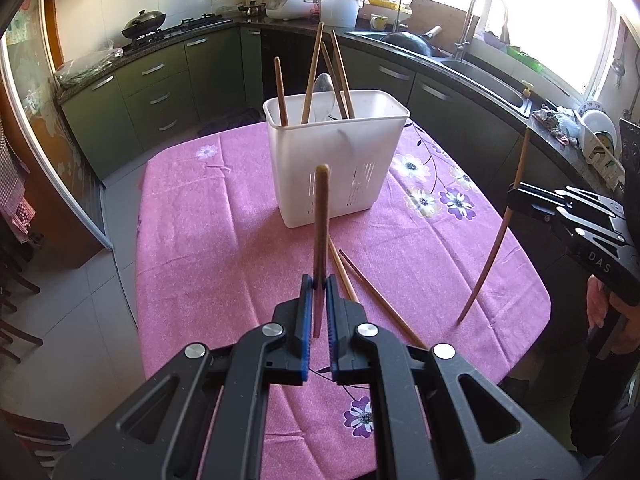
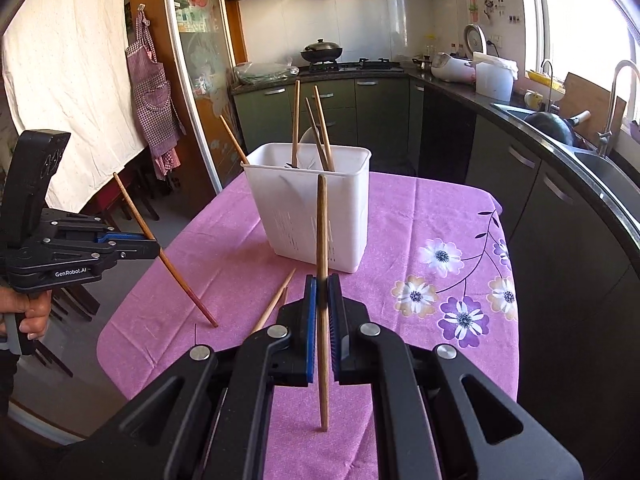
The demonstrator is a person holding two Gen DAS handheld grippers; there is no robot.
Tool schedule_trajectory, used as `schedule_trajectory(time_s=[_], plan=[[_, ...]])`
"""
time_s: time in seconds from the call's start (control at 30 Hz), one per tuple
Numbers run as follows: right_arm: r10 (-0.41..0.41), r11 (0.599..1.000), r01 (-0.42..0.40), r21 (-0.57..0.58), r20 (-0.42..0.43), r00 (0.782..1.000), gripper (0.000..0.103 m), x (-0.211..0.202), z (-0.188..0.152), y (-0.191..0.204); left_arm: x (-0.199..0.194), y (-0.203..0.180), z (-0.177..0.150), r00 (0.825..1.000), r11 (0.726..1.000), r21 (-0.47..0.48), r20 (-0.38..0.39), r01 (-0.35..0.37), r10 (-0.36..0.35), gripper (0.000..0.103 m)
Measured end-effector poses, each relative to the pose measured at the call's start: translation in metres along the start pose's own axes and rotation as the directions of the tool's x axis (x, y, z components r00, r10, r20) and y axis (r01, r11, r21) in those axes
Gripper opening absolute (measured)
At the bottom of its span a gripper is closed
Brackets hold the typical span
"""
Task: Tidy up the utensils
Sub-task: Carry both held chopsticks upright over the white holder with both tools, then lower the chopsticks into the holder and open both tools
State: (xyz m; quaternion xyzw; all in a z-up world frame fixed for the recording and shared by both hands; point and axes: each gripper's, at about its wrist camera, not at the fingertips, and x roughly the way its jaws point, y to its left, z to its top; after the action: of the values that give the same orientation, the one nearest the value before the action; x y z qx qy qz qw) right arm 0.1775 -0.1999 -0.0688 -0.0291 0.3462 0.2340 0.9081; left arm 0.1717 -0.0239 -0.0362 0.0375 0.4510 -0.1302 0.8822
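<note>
Wooden chopsticks (image 1: 321, 216), slotted plastic caddy (image 1: 336, 160)

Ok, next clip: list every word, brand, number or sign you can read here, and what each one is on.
"GenRobot.AI": white print on the side of the left gripper, seen from the right wrist view.
"DAS": white letters on the body of the right gripper, seen from the left wrist view.
Embossed mark on the left gripper's upright black housing: not readable.
Papers behind the glass door: too small to read.
</note>
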Motion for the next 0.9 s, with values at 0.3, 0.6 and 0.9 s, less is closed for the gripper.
schedule_trajectory(time_s=[0.3,0.6,0.9], plan=[[0.021,1.000,-0.020,-0.004,0.078,0.997,0.007,-0.017,0.037,0.005,-0.016,-0.004,0.020,1.000,1.000,0.023,0.025,0.004,-0.004,0.007],[0.038,0.999,-0.034,-0.018,0.227,0.973,0.007,-0.060,0.123,0.008,-0.067,-0.016,0.094,0.985,0.998,0.057,0.170,-0.007,-0.003,0.007],[0.011,1.000,-0.012,0.002,0.319,0.948,0.007,-0.054,0.206,-0.005,-0.079,-0.021,0.166,0.957,0.998,0.056,0.288,-0.042,0.024,0.007]])
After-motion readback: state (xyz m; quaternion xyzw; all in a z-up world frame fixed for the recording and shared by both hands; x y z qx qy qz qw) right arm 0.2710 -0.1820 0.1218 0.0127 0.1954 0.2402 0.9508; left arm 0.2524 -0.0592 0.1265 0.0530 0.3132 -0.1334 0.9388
